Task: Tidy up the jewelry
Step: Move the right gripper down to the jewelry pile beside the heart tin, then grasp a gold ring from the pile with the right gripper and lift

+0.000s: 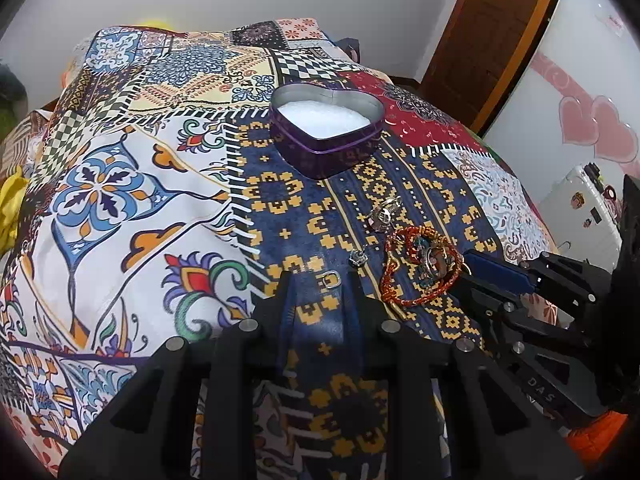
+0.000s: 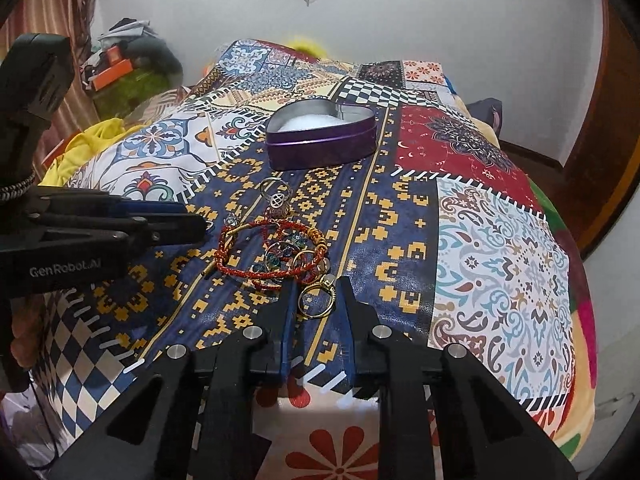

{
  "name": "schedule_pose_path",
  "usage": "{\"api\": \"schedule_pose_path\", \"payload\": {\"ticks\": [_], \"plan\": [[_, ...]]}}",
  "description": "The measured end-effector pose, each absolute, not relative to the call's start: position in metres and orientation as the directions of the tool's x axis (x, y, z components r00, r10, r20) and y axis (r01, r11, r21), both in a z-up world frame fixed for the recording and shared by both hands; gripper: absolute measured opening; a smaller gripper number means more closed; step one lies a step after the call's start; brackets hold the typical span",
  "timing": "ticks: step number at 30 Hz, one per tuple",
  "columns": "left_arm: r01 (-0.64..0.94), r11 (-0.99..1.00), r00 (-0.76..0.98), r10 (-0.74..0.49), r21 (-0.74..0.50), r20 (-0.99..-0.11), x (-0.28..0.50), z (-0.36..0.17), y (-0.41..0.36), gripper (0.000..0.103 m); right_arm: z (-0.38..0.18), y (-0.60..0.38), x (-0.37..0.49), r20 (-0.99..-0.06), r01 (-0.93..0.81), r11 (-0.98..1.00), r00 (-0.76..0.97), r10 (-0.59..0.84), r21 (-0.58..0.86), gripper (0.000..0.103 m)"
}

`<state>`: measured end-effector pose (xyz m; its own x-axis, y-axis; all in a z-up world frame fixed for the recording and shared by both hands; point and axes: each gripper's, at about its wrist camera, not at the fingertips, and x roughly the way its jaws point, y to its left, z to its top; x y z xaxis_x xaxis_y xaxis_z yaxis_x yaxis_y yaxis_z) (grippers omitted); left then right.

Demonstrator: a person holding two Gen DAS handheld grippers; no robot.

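Note:
A purple heart-shaped tin (image 1: 326, 130) (image 2: 322, 136) with white padding stands open on the patterned bedspread. In front of it lies a jewelry pile: red-orange braided bracelets (image 1: 420, 266) (image 2: 272, 252), silver rings (image 1: 382, 212) (image 2: 276, 196), a small dark charm (image 1: 357, 258). My left gripper (image 1: 320, 280) is open, its fingers either side of a small silver buckle ring (image 1: 330, 279). My right gripper (image 2: 318, 292) is open around a gold ring with a pale stone (image 2: 318, 296), not pinching it. Each gripper shows in the other's view (image 2: 192, 226) (image 1: 476, 264).
The bedspread (image 1: 120, 200) (image 2: 500, 240) drapes over a bed. Yellow cloth (image 2: 84, 148) and clutter lie at the left. A brown door (image 1: 492, 32) and a white cabinet with pink hearts (image 1: 592, 128) stand at the right.

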<state>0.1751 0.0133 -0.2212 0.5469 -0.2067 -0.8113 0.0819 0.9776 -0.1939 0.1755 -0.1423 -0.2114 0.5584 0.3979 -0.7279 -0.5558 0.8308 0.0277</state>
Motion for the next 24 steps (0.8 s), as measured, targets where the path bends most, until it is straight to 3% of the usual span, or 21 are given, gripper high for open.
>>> {"api": "schedule_pose_path", "payload": {"ticks": [4,5,6,9,20,22,24], "plan": [[0.086,0.984,0.551,-0.178,-0.156,-0.816,0.178,-0.225,0.009,0.01,-0.21,-0.145,0.177,-0.726,-0.548,0.835,0.555,0.406,0.047,0.016],[0.083,0.985,0.553,-0.17,-0.15,-0.816,0.178,-0.225,0.008,0.007,-0.209,-0.146,0.177,-0.726,-0.546,0.836,0.554,0.407,0.052,0.012],[0.081,0.986,0.554,-0.167,-0.147,-0.815,0.178,-0.225,0.008,0.007,-0.208,-0.147,0.178,-0.725,-0.541,0.839,0.557,0.406,0.054,0.005],[0.08,0.986,0.558,-0.169,-0.15,-0.813,0.176,-0.224,0.008,0.001,-0.207,-0.151,0.182,-0.731,-0.527,0.847,0.55,0.404,0.071,0.005],[0.059,0.985,0.572,-0.167,-0.162,-0.803,0.164,-0.215,0.021,0.0,-0.198,-0.164,0.178,-0.726,-0.499,0.862,0.561,0.398,0.086,0.006],[0.059,0.984,0.569,-0.172,-0.169,-0.804,0.163,-0.216,0.023,0.003,-0.199,-0.166,0.181,-0.744,-0.484,0.868,0.54,0.394,0.108,0.012],[0.068,0.982,0.561,-0.185,-0.178,-0.807,0.164,-0.217,0.023,0.005,-0.201,-0.169,0.184,-0.755,-0.47,0.873,0.524,0.393,0.128,0.036]]}}
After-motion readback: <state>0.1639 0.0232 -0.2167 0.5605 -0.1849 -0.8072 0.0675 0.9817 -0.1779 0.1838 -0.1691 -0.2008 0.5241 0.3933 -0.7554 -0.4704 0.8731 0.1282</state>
